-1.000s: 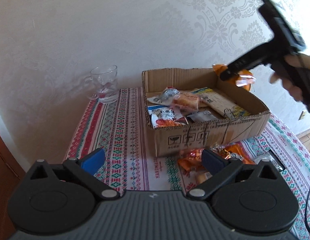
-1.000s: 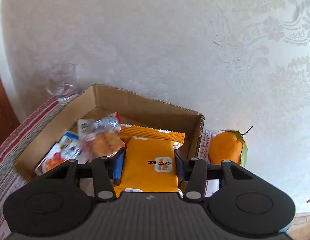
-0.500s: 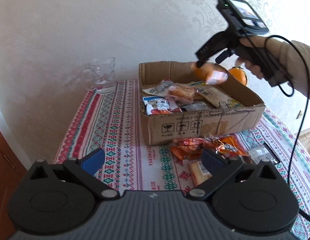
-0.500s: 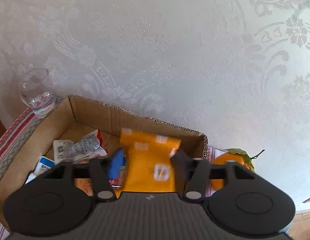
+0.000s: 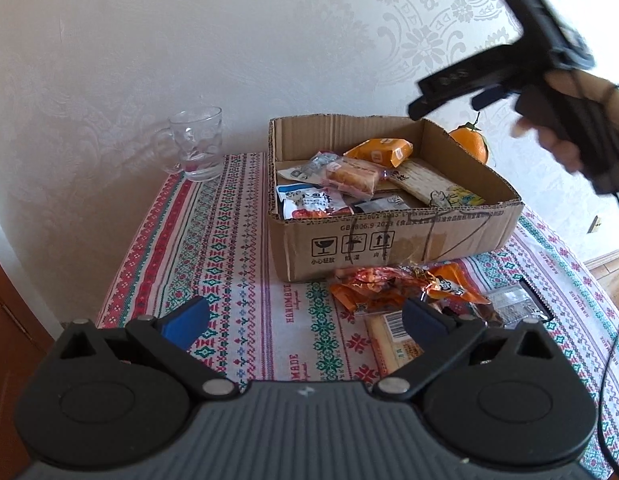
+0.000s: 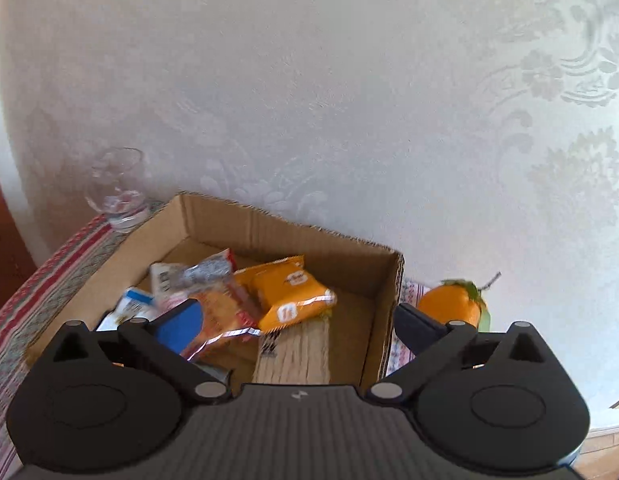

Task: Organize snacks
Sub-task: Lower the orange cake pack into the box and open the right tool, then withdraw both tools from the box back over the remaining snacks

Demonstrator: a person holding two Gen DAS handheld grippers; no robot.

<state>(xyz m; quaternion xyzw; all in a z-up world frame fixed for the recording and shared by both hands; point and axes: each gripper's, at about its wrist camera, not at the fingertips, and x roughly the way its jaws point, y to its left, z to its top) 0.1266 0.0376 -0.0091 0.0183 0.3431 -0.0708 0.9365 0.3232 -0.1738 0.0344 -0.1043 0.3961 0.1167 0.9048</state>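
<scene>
Inside cardboard box (image 6: 269,236): orange packet (image 6: 293,294), released

The tablecloth (image 5: 213,248) carries the woven words "HANDMADE", seen whole or in part. The cardboard box (image 5: 389,240) shows three handling symbols above Chinese characters, and a partly legible line starting "GB". Packet print is too small to read.

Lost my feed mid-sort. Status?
Right gripper opening, nothing between pads. Left gripper open, empty. Orange packet lies in box. More snacks on tablecloth.
</scene>
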